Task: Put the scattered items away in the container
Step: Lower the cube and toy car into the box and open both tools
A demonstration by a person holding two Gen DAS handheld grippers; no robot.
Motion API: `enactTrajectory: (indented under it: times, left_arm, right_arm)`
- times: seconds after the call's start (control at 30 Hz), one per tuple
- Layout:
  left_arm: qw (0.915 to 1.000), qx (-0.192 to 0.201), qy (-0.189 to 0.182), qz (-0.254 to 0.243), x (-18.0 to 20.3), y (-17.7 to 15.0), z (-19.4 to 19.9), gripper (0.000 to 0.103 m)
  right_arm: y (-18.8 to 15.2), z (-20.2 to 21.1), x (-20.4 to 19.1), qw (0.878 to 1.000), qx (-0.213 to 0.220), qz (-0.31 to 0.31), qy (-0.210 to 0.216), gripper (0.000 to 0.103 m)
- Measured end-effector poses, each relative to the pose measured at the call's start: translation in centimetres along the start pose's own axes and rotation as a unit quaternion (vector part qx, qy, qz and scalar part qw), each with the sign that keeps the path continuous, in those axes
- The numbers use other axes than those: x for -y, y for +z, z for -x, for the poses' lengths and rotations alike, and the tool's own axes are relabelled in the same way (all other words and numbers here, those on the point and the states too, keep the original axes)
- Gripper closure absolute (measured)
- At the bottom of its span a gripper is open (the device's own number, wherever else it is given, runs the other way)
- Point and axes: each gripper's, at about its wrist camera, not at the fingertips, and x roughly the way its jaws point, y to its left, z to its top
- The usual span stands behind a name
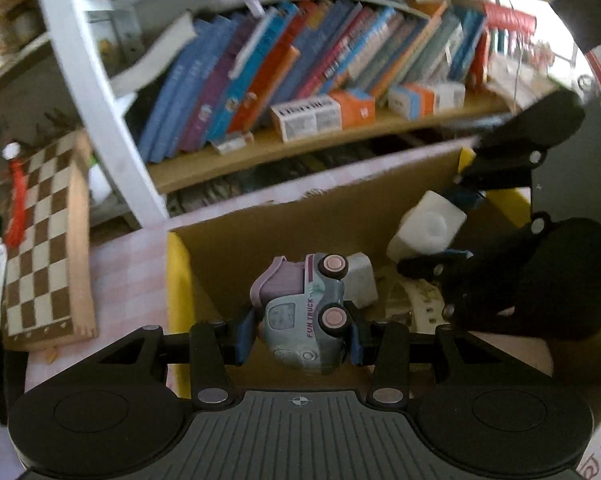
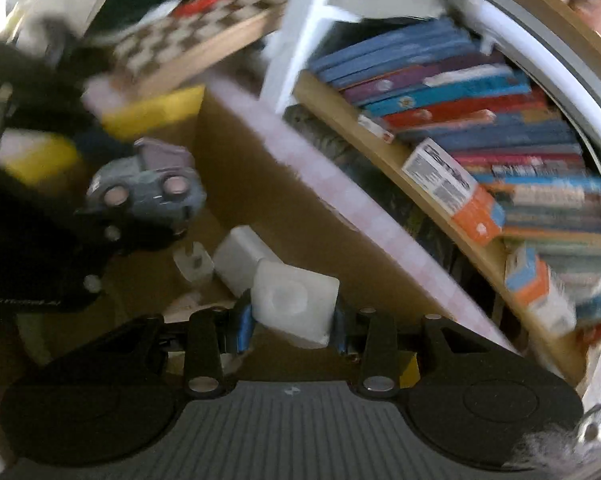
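Note:
My left gripper is shut on a grey-blue toy truck with pink wheels, tipped on its side, held above the open cardboard box with yellow-taped edges. My right gripper is shut on a white square block and holds it over the same box. In the left wrist view the right gripper and its white block show at the right. In the right wrist view the truck shows at the left. Another white block and a small white plug lie inside the box.
A bookshelf full of books stands just behind the box, with orange-and-white cartons on it. A wooden chessboard leans at the left on the pink checked tablecloth. A white frame post rises beside it.

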Motion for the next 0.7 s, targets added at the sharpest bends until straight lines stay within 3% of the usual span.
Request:
enactTrajectory:
  times: [0.23,0.7]
  left_arm:
    - [0.9986,-0.045,-0.005,-0.025,0.5,0.9,-2.2,0.061]
    - [0.996,-0.083,-0.012,-0.031,0.9,1.4,-4.0,0.059]
  right_arm:
    - [0.6,-1.9,-0.7,0.996,-0.022,0.086,0.002,0.068]
    - [0.8,-2.7,0.1,0.996,-0.018,0.077,0.032,0.066]
